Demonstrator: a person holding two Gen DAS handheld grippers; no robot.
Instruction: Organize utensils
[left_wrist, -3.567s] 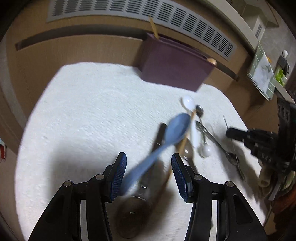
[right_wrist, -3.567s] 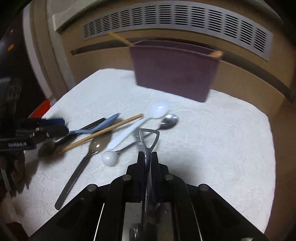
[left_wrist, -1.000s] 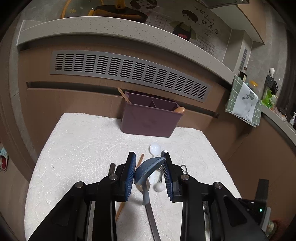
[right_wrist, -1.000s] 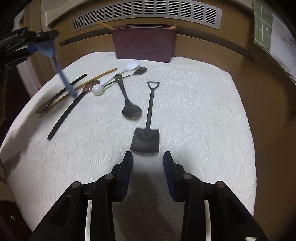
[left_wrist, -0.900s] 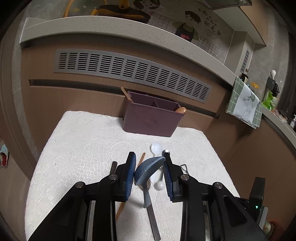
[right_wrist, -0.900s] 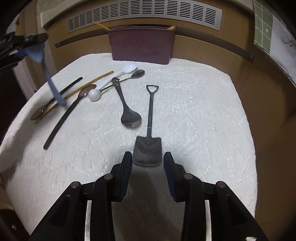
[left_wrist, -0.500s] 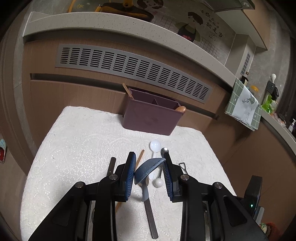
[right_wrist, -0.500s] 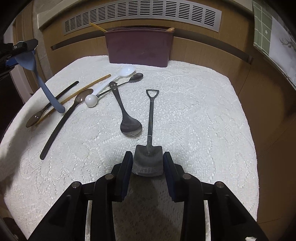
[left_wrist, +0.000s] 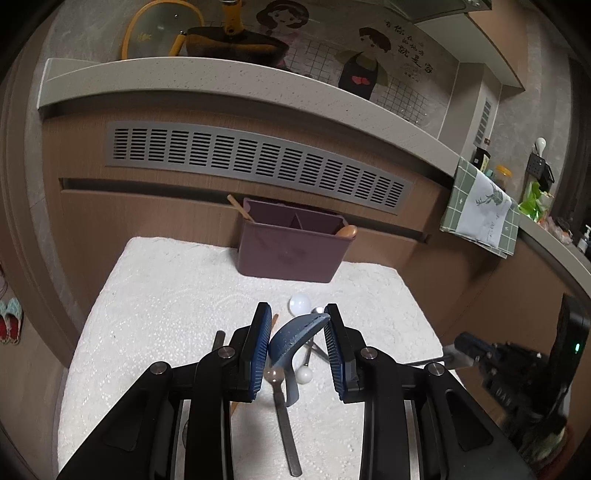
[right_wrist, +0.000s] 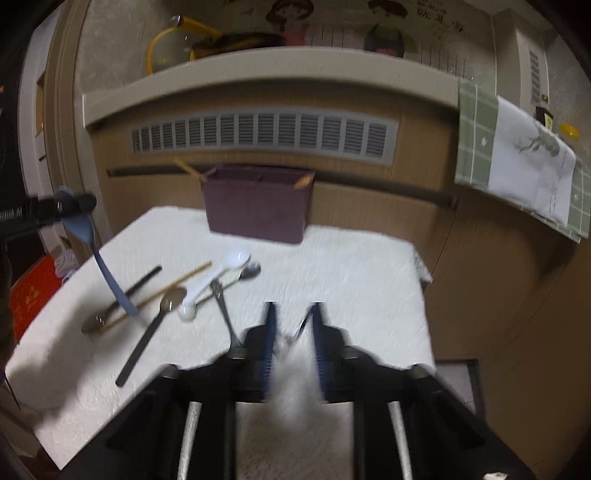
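Note:
My left gripper is shut on a blue spoon, held by its bowl above the white cloth, handle hanging down. It also shows in the right wrist view. The maroon utensil box stands at the back of the cloth, with a wooden stick and a wooden spoon in it. Several utensils lie on the cloth: a white spoon, metal spoons and a wooden chopstick. My right gripper is open, tilted up over the near part of the cloth; the view is blurred. The shovel-shaped utensil is hidden below its fingers.
The white cloth covers a small table against a wooden counter front with a grey vent. A green checked towel hangs at the right. My right gripper shows at the right edge of the left wrist view.
My left gripper has lifted a little with the blue spoon. My right gripper has tilted upward and moved forward fast, so the shovel-shaped utensil has slipped under its fingers out of sight.

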